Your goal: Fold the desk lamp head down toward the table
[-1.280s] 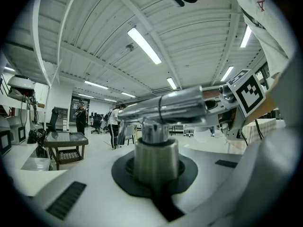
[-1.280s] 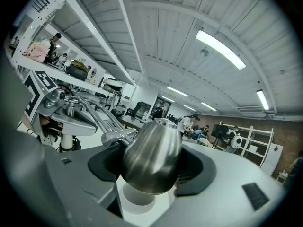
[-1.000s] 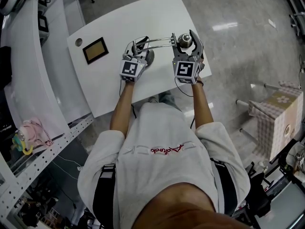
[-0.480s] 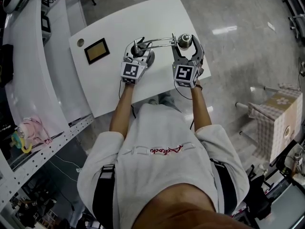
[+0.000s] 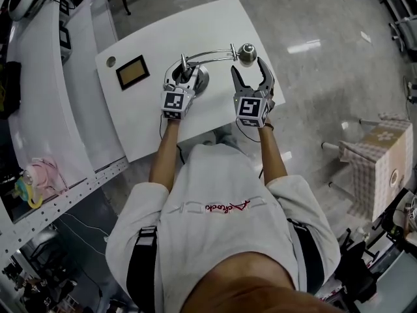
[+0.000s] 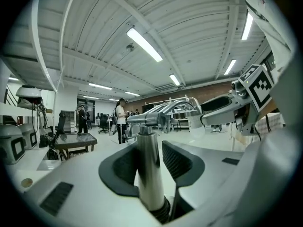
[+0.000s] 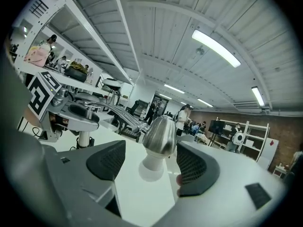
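Note:
The chrome desk lamp stands on the white table (image 5: pixel 143 119). Its round base (image 5: pixel 197 79) is left of its head (image 5: pixel 246 53), and a curved arm joins them. My left gripper (image 5: pixel 185 75) has just been opening. Its jaws stand either side of the lamp's upright post (image 6: pixel 149 174), and the right pad (image 6: pixel 179 159) is clear of it. My right gripper (image 5: pixel 250 77) is open, widened a little, just short of the lamp head. In the right gripper view the chrome lamp head (image 7: pixel 160 134) and its white bulb (image 7: pixel 152 163) show beyond the right gripper (image 7: pixel 151 151); the bulb points down at the tabletop.
A dark framed panel (image 5: pixel 132 72) and a round hole (image 5: pixel 111 61) lie on the table's left part. White shelving (image 5: pixel 45 109) runs along the left. A chequered cloth-covered stand (image 5: pixel 381 152) is on the floor at right. The table's near edge is just below both grippers.
The left jaws opened off the lamp post. The right gripper, earlier around the lamp head, has drawn back toward the person, so the head is now beyond its fingertips.

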